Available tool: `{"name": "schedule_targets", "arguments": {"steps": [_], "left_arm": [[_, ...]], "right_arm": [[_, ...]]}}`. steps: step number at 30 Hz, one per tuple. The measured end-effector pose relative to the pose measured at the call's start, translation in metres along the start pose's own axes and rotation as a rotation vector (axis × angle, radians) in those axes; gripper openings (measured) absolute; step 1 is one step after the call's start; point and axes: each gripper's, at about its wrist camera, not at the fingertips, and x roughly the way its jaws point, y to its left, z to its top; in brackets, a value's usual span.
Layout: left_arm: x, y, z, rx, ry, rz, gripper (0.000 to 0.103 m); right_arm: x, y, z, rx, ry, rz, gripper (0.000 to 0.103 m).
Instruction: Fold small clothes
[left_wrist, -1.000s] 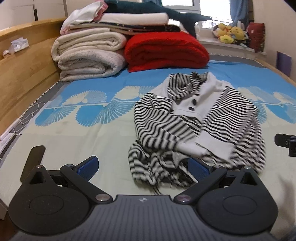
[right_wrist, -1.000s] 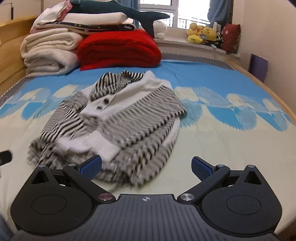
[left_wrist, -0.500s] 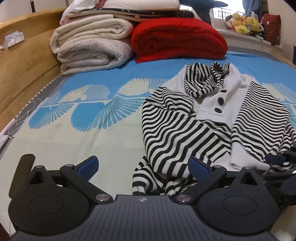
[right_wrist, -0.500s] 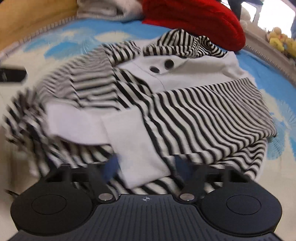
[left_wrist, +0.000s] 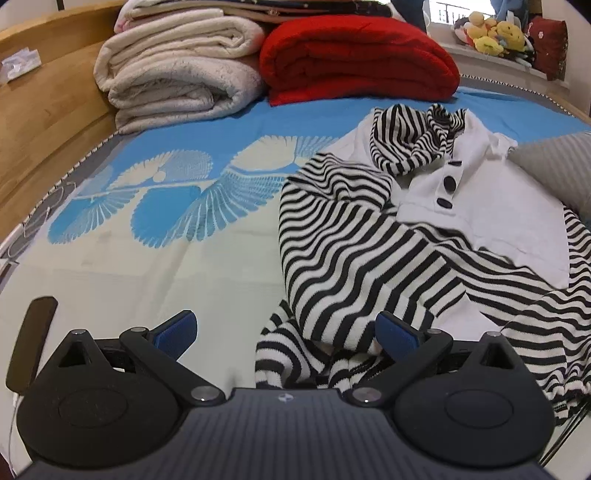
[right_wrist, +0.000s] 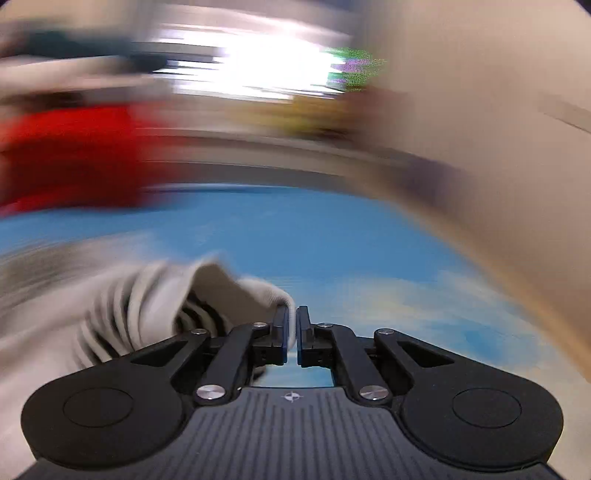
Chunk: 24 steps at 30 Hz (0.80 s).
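1. Left gripper (left_wrist: 286, 328): fingers spread wide, nothing between them; it hangs over the near part of the bed, its right blue pad (left_wrist: 397, 332) just above the sweater's crumpled hem.
2. Right gripper (right_wrist: 291, 325): its fingers have just been closing and now stand narrow, pinching the white cuff (right_wrist: 266, 295) of a sleeve. This view is heavily motion-blurred; little else reads.
3. Striped sweater (left_wrist: 369, 258): black-and-white knit with a white buttoned placket and striped collar, lying rumpled on the bed (left_wrist: 129, 258), right of its middle, hem toward the near edge, collar toward the far end. Judged soft, light and limp: it will drape and bunch, not hold a crease unaided. Best taken at firm edges such as cuffs, hem corners and shoulder seams.
4. Bedsheet: blue and cream fan print, bare on the left half.
5. Wooden bed frame (left_wrist: 44, 110): along the left edge.
6. Far end: cream folded blankets (left_wrist: 177, 81) and a red folded blanket (left_wrist: 354, 62).
7. Windowsill beyond: plush toys (left_wrist: 495, 33).
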Motion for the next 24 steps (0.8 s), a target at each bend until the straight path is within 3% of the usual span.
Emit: {"name": "schedule_targets", "arguments": {"steps": [1,3,4,5,9,12,13,15,18,20,22,24], "left_arm": [[0.001,0.0,0.0,-0.001,0.001,-0.004,0.103],[0.001,-0.003,0.0,-0.001,-0.006,-0.016,0.103],[0.001,-0.005,0.001,-0.003,-0.012,-0.031,0.103],[0.001,-0.007,0.003,-0.005,-0.017,-0.045,0.103],[-0.002,-0.026,0.006,0.022,-0.02,-0.157,0.103],[0.003,-0.05,0.007,0.073,0.012,-0.265,0.103],[0.008,-0.058,0.008,0.092,0.025,-0.298,0.103],[0.021,-0.074,0.007,0.142,0.073,-0.348,0.103],[0.035,-0.094,0.002,0.255,0.122,-0.372,0.1],[0.035,-0.096,0.0,0.304,0.091,-0.358,0.056],[0.034,-0.081,0.008,0.259,0.093,-0.387,0.006],[0.031,-0.05,0.029,0.125,0.121,-0.508,0.003]], "right_arm": [[0.017,-0.02,0.006,0.06,0.08,-0.053,0.041],[0.018,-0.057,-0.002,0.172,0.117,0.115,0.051],[0.011,-0.066,-0.013,0.189,0.119,0.184,0.062],[0.001,-0.07,-0.026,0.173,0.146,0.232,0.065],[-0.051,-0.062,-0.091,0.132,0.299,0.491,0.067],[-0.085,-0.04,-0.118,0.102,0.332,0.639,0.067],[-0.091,-0.029,-0.12,0.049,0.341,0.666,0.067],[-0.106,-0.015,-0.126,-0.063,0.272,0.714,0.068],[-0.111,0.007,-0.137,-0.21,0.204,0.643,0.068],[-0.112,0.012,-0.141,-0.236,0.199,0.655,0.068],[-0.108,0.011,-0.143,-0.239,0.204,0.653,0.067],[-0.107,0.014,-0.145,-0.25,0.188,0.651,0.067]]}}
